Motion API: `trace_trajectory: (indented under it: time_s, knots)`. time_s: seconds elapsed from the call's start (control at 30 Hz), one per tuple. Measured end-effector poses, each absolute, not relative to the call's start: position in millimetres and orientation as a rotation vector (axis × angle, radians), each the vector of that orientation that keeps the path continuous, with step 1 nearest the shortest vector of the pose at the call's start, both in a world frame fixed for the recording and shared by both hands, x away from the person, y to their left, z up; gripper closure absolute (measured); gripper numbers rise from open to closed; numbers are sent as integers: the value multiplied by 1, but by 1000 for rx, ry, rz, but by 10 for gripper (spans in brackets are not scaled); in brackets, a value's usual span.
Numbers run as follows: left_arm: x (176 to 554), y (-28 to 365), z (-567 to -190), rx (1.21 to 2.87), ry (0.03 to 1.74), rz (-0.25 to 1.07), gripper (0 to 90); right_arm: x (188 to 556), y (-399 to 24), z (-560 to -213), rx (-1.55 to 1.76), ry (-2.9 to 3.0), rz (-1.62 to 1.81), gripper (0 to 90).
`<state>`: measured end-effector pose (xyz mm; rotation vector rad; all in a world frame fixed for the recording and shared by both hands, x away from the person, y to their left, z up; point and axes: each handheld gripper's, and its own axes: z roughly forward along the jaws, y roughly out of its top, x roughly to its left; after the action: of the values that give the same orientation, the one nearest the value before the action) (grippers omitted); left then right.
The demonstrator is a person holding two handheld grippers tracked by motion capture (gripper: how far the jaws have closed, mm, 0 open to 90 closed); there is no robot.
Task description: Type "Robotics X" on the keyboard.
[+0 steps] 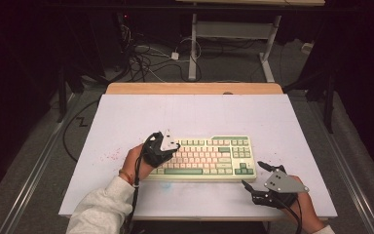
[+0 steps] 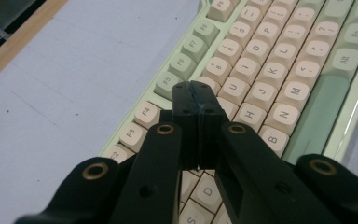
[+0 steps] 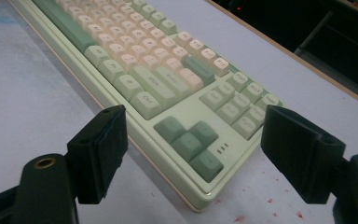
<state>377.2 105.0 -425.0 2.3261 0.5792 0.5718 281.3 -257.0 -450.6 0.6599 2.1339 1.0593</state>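
White tabletop (image 1: 126,122) surrounds keyboard (image 1: 209,156); left tongs (image 2: 196,93) closed above keys.

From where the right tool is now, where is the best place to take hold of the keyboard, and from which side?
Probably its near right corner, approached from the right end. The keyboard lies flat on the table, and that corner's thin bare edge beside the arrow keys already sits between the open right tool. The left tool is shut over the letter keys.

Green-and-cream keyboard (image 1: 209,158) flat on white table, near front edge, keys up.
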Motion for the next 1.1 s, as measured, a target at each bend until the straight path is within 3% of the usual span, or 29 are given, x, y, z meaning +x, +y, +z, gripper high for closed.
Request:
trace_trajectory:
  time_s: [0.43, 0.57, 0.77, 0.87, 0.93, 1.1]
  knots:
    - [362, 125, -420, 2240, 554, 659, 838, 285, -261, -448, 711, 2137, 1087, 248]
    - [356, 131, -422, 2230, 537, 693, 785, 286, -260, -448, 708, 2139, 1084, 248]
    - [349, 142, -424, 2233, 507, 679, 456, 287, -261, -447, 713, 2139, 1082, 253]
    - [342, 147, -426, 2201, 515, 699, 366, 287, -261, -447, 716, 2142, 1091, 264]
    - [338, 150, -427, 2179, 540, 739, 257, 286, -260, -447, 715, 2146, 1089, 278]
    - [328, 159, -436, 2147, 614, 752, 184, 288, -256, -445, 739, 2166, 1084, 304]
